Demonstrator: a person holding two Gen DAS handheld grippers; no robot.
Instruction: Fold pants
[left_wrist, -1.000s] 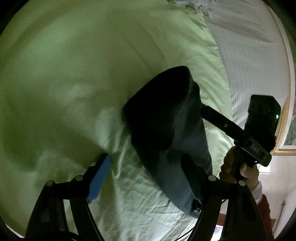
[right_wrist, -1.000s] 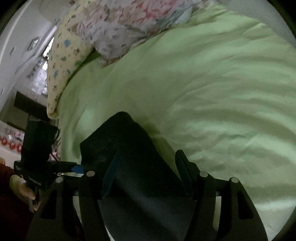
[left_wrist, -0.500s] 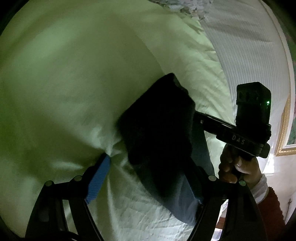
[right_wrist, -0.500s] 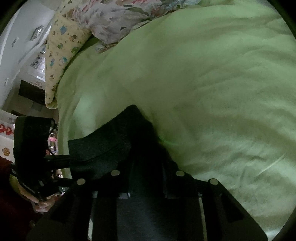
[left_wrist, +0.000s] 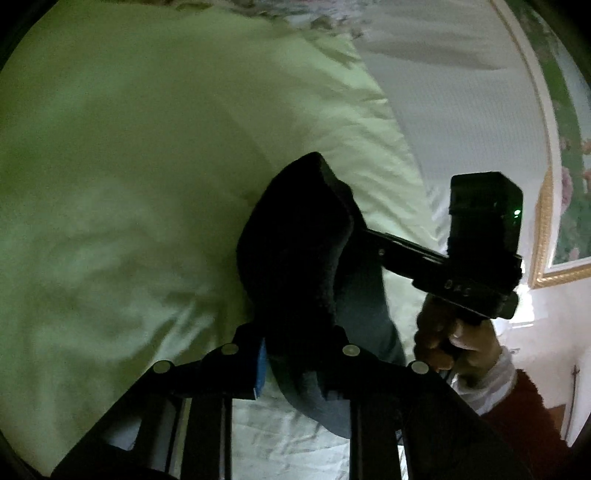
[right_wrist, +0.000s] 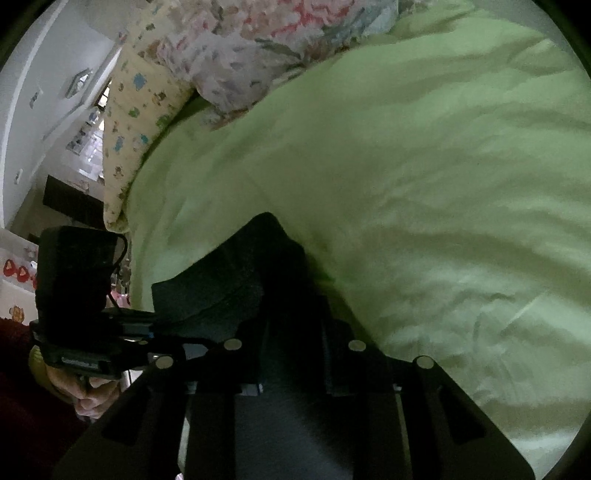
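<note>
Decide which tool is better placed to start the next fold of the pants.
Neither clearly: left tool and right tool both clamp the dark fabric pants over the light green bedsheet.

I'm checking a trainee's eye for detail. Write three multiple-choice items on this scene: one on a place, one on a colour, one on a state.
1. The pants lie on:
A. a green bedspread
B. a wooden floor
C. a chair

2. The pants are:
A. white
B. dark
C. red

3. The left gripper is:
A. wide open
B. out of view
C. shut on the pants

Key:
1 A, green bedding surrounds them.
2 B, the cloth looks dark navy to black.
3 C, its fingers pinch the fabric, as do the right gripper's.
</note>
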